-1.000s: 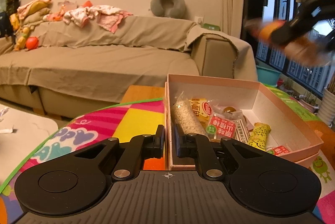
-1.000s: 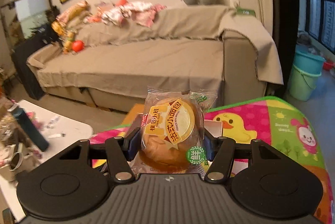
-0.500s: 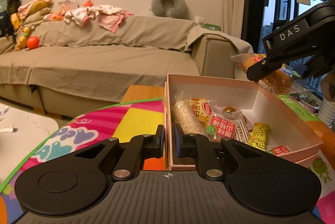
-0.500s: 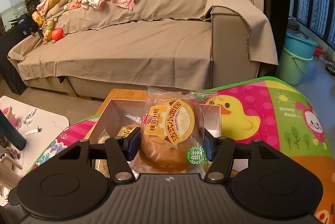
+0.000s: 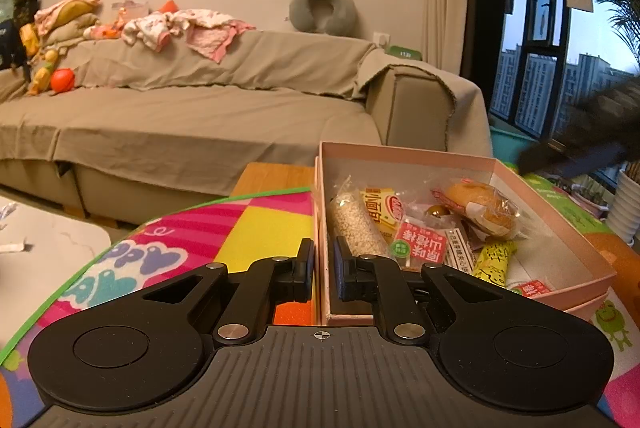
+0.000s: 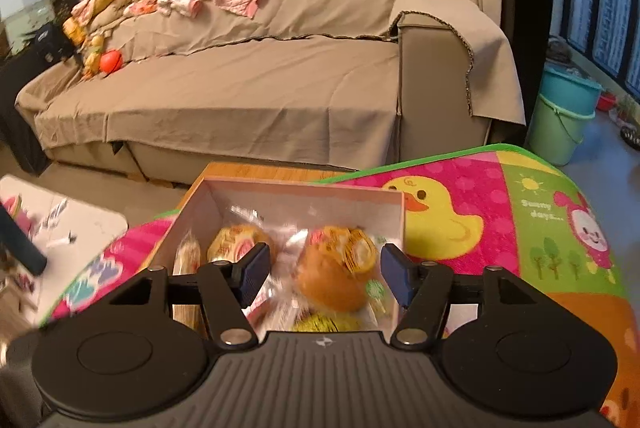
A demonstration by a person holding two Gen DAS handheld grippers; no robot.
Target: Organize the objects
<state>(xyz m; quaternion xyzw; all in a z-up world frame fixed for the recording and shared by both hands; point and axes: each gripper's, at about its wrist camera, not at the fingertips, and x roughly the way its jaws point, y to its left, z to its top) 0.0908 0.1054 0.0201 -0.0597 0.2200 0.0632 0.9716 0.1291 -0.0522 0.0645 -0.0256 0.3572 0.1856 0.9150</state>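
My right fingers [image 6: 324, 274] spread wide above the wrapped bun [image 6: 338, 274] lying in the pink box [image 5: 404, 154]; left fingers [image 5: 322, 270] clamp its wall.

right gripper [image 6: 324, 274] jaws apart | bread packet [image 6: 336, 276] in pink box [image 6: 296, 188]

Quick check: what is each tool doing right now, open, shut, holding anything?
Left tool: shut on the pink box, gripping its near wall.
Right tool: open, empty; the bread packet lies in the box.
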